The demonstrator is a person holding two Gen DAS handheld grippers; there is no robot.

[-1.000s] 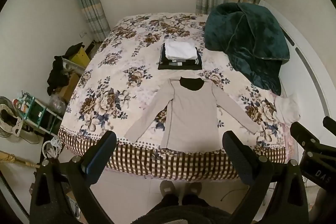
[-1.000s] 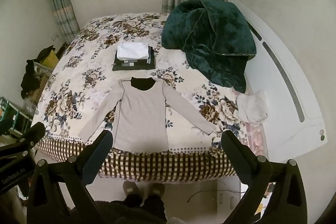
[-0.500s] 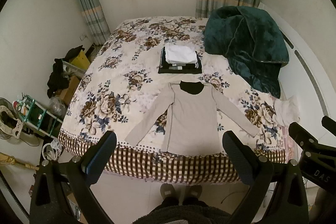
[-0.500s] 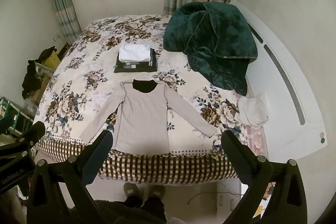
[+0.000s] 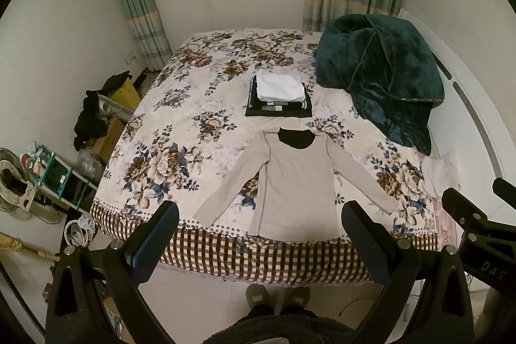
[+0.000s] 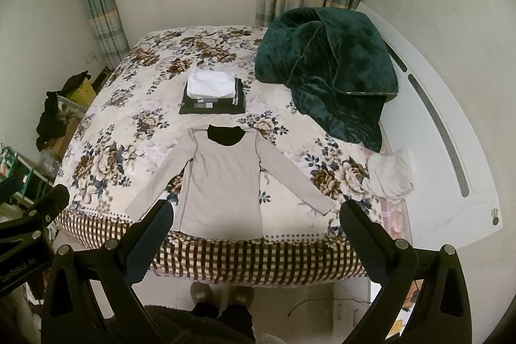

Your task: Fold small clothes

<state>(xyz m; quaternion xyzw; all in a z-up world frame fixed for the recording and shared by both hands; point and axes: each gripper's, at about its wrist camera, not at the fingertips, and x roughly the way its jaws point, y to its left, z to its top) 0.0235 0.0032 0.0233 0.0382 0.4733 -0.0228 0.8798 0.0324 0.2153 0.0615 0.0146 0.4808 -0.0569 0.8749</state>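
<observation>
A beige long-sleeved shirt [image 5: 295, 182] with a black collar lies flat, sleeves spread, at the near edge of the floral bed [image 5: 193, 131]; it also shows in the right wrist view [image 6: 222, 186]. A stack of folded clothes [image 5: 279, 95] with a white piece on top sits behind it, also seen in the right wrist view [image 6: 211, 94]. My left gripper [image 5: 259, 231] is open and empty, held above the floor in front of the bed. My right gripper [image 6: 254, 228] is open and empty at the same distance.
A dark green blanket [image 5: 380, 70] is heaped at the bed's far right. A white crumpled garment [image 6: 391, 173] lies at the right edge. Boxes, a shelf and a fan [image 5: 13, 179] crowd the floor to the left. My slippered feet [image 5: 277, 295] stand at the bed's foot.
Both grippers have drawn back and up a little from the bed; the shirt and bed look slightly farther away. Nothing on the bed has moved.
</observation>
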